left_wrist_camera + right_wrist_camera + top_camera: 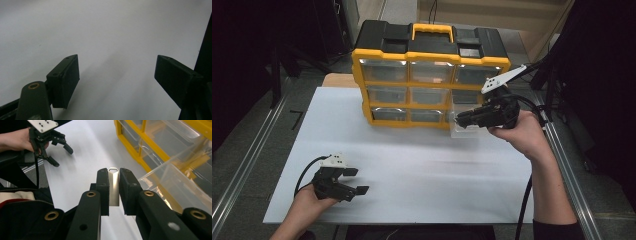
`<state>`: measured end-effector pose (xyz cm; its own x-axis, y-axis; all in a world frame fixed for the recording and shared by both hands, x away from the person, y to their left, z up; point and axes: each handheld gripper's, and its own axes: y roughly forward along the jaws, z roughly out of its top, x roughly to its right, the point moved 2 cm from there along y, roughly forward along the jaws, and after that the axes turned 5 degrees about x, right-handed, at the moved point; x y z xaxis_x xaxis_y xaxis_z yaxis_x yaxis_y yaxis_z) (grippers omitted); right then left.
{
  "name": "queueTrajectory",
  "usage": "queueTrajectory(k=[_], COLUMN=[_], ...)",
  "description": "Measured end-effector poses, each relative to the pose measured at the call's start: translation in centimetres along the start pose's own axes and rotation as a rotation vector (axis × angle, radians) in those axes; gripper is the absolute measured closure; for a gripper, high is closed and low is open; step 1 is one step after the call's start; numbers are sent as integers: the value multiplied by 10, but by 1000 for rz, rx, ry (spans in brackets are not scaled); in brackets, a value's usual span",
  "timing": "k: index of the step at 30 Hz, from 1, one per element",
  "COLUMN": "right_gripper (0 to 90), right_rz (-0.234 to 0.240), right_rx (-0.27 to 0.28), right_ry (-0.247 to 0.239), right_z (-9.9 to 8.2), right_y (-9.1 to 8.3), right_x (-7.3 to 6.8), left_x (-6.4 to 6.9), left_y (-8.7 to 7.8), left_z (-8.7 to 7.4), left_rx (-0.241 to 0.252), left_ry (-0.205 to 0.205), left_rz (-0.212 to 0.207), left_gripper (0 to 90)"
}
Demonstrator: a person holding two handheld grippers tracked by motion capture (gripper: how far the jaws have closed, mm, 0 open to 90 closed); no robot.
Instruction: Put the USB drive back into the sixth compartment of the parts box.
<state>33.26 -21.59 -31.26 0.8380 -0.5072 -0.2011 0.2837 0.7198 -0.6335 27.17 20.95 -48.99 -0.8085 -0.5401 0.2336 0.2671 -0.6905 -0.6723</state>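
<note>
Metal shows between the fingers of the right gripper [114, 191]: a flat silver USB stick [114, 187] with a small loop at its far end is pinched there, standing on edge between the two black pads. In the high view the right gripper [460, 119] is held above the tabletop at the right, pointing left, just in front of the lower right corner of a yellow-and-black organiser box [430, 75]. A clear plastic drawer [469, 129] is pulled out from that corner of the box, and the gripper hovers right over it; in the right gripper view the same drawer [175, 185] lies just to the right of the pinched stick. The box stands upright at the far middle of the white tabletop [412, 170], its rows of clear drawers facing the person and its yellow handle on top. The left gripper [354, 181] rests low at the near left, well apart from the box, its fingers spread wide with nothing between them over bare white surface.
</note>
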Motion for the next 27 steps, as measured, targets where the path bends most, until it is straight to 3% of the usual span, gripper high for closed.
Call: queueTrajectory(k=[17,27], right_gripper=[763,763], right_rz=[-56,-77], right_rx=[1,12], right_ry=[25,76], right_z=[-5,-4], right_y=[-1,3], right_x=[12,22], left_x=[0,0], left_y=[0,0], left_z=[0,0], left_rx=[-3,-7], left_ry=[1,-1], left_rz=[1,0], left_gripper=[214,214])
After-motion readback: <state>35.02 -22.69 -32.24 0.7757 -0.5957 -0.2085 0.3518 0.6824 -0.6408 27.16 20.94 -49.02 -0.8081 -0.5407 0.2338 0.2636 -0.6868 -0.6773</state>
